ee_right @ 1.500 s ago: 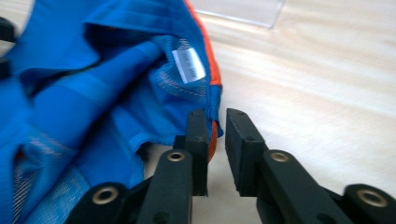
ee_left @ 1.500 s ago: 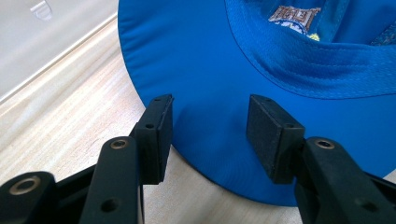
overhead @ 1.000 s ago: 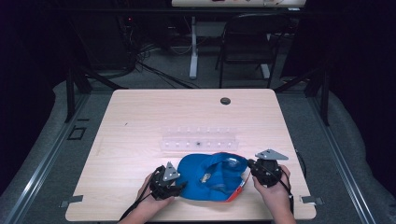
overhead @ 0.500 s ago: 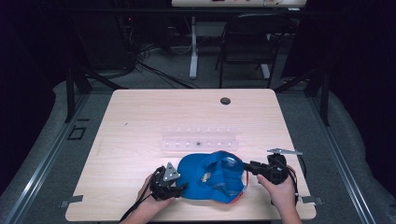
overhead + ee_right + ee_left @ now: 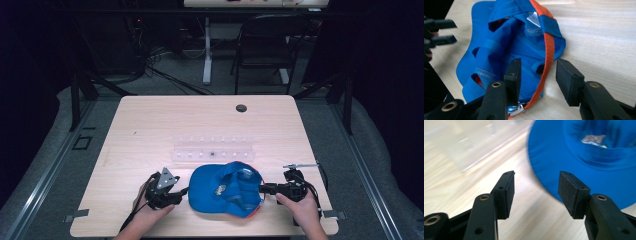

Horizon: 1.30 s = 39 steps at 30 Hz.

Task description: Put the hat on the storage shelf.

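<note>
Blue cap (image 5: 224, 189) lying inside-up between two released tools.
Left tool (image 5: 535, 187) gaping beside its brim; right tool (image 5: 537, 75) straddling its orange rim (image 5: 549, 53); bare tabletop (image 5: 150, 130) lying beyond.

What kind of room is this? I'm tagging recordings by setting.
Probably a lab or studio set up for recording: one wooden table under bright light, dark surroundings, cables on the floor and a folding chair behind.
</note>
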### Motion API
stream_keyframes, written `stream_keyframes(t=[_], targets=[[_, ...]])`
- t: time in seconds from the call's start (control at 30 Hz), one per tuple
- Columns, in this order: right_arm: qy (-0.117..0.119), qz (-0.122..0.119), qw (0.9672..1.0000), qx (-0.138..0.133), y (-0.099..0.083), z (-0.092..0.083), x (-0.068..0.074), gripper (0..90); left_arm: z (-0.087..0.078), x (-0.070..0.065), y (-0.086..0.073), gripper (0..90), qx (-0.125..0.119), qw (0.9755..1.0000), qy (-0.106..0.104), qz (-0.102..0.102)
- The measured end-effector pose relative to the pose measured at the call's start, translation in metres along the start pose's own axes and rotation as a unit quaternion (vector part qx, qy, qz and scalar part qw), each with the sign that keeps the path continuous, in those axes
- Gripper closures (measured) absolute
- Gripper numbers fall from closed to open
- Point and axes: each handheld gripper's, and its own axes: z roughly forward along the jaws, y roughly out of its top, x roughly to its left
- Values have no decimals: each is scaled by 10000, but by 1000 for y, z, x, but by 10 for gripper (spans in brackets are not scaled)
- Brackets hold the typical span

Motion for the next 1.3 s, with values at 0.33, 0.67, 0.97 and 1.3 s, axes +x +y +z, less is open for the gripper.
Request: stream_keyframes(t=[0.33, 0.67, 0.97, 1.3], targets=[[250, 105, 9992, 289, 4, 11, 4, 594, -2, 9, -2, 474, -2, 9999, 79, -107], [642, -22, 9974, 322, 12, 0, 17, 653, 1, 6, -3, 468, 41, 9999, 91, -52], [772, -97, 9962, 392, 18, 0, 26, 748, 0, 7, -3, 467, 40, 9999, 104, -43], [642, 19, 9969, 460, 21, -1, 31, 773, 0, 7, -3, 467, 45, 9999, 91, -44]])
